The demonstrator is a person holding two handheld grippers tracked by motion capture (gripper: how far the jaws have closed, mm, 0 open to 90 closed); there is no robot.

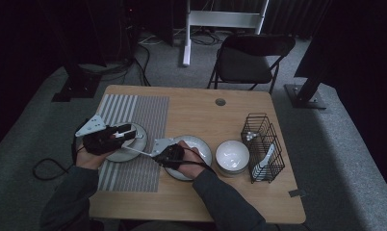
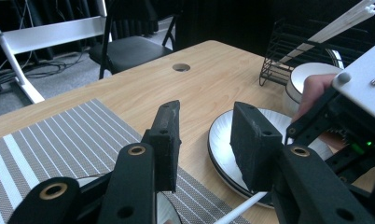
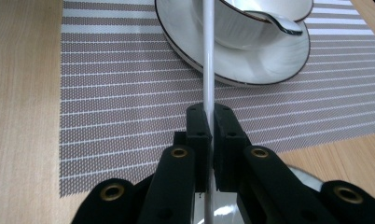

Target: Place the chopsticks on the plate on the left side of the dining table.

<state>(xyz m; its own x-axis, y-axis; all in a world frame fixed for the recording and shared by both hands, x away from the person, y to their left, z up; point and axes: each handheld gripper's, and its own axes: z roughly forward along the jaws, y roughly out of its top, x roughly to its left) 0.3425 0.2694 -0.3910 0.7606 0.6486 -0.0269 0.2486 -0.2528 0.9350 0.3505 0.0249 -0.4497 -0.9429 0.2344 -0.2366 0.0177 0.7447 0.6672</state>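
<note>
My right gripper (image 3: 209, 122) pinching white chopstick (image 3: 208, 60); left gripper (image 2: 205, 135) jaws half-open, empty. Aim: lower chopstick flat onto striped placemat (image 3: 129, 93) beside plate (image 3: 190, 42), avoid bowl (image 3: 251, 23) rim, release slowly.

Dim room, grey carpet

A black folding chair (image 1: 251, 57) stands just behind the wooden table (image 1: 196, 108); a white frame (image 1: 223, 21) and cables lie beyond it.

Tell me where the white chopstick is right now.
The right gripper is shut on the white chopstick, which reaches over the striped placemat to the plate on its left half.
</note>
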